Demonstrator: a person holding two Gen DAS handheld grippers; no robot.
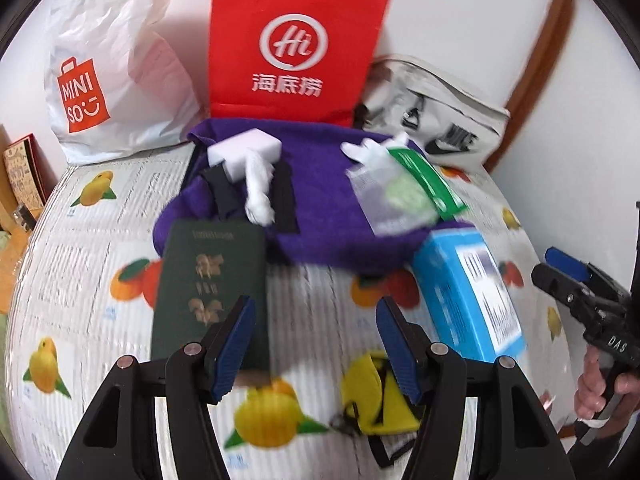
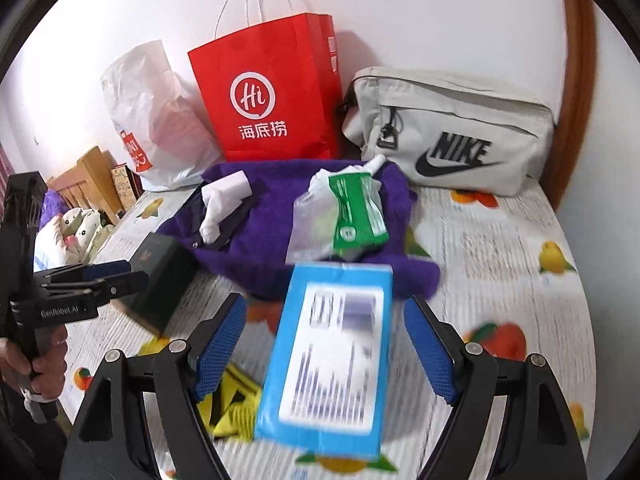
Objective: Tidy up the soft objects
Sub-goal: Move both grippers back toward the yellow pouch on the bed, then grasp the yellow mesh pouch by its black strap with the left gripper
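Observation:
A purple fleece cloth [image 1: 320,208] [image 2: 264,256] lies spread on the fruit-print table cover. A white foam block [image 1: 244,148], a white rolled cloth [image 1: 260,192] and a green-and-clear pouch [image 1: 416,184] [image 2: 352,208] rest on it. In front of the cloth lie a dark green booklet [image 1: 208,284] and a blue box [image 1: 468,292] [image 2: 332,356]. A yellow pouch [image 1: 380,396] sits nearest. My left gripper [image 1: 316,348] [image 2: 136,274] hovers open and holds nothing. The right gripper [image 2: 324,352] [image 1: 546,266] is open above the blue box, its pads clear of the box's sides.
Against the white wall stand a white Miniso plastic bag [image 1: 116,72], a red paper bag [image 1: 288,48] [image 2: 268,96] and a grey Nike pouch [image 2: 448,128]. A wooden door frame [image 2: 576,92] borders the right. A person's hand [image 1: 600,388] grips the right gripper's handle.

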